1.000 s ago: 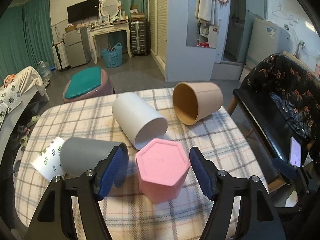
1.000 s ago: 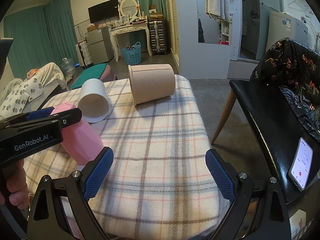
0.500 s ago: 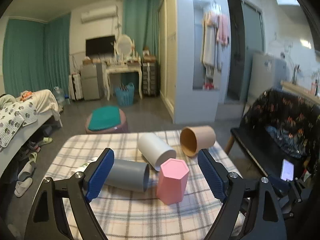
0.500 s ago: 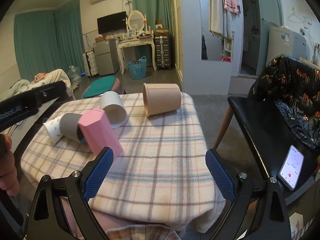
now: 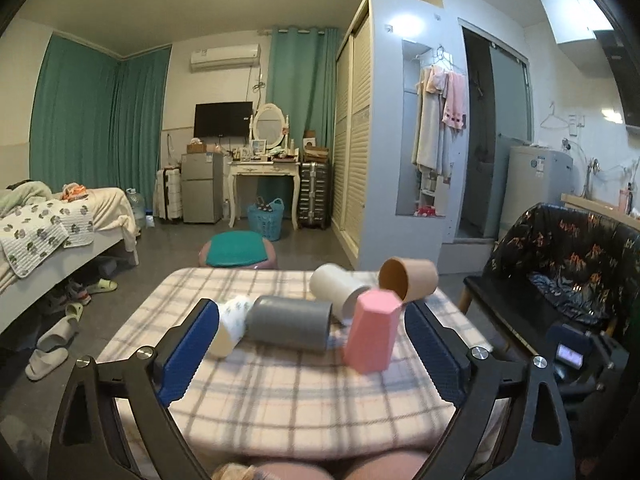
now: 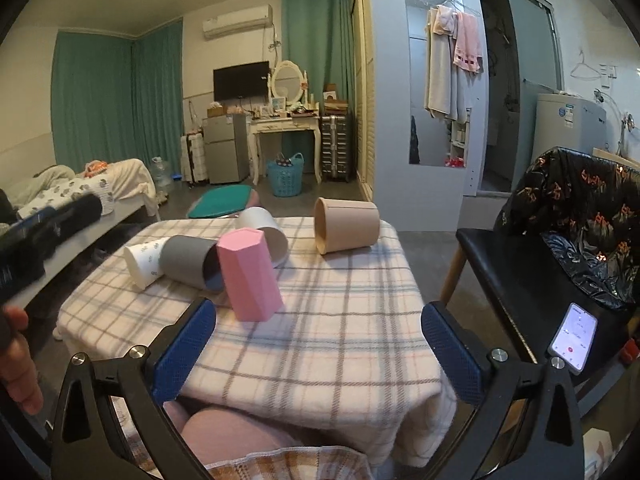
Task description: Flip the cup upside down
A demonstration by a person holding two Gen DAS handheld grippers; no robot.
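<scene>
pink cup [image 6: 250, 276] | grey cup [image 6: 188, 262] | tan cup [image 6: 346, 230] | plaid tablecloth [image 6: 340, 320] | blue fingers [image 6: 182, 350]

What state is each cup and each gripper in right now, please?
pink hexagonal cup: standing, closed end up, flipped.
grey cup: lying on its side.
white cup: on its side.
tan cup: on its side.
leaf-print cup: on its side, beside the grey one.
left gripper: open, holding nothing.
right gripper: open, holding nothing.
</scene>
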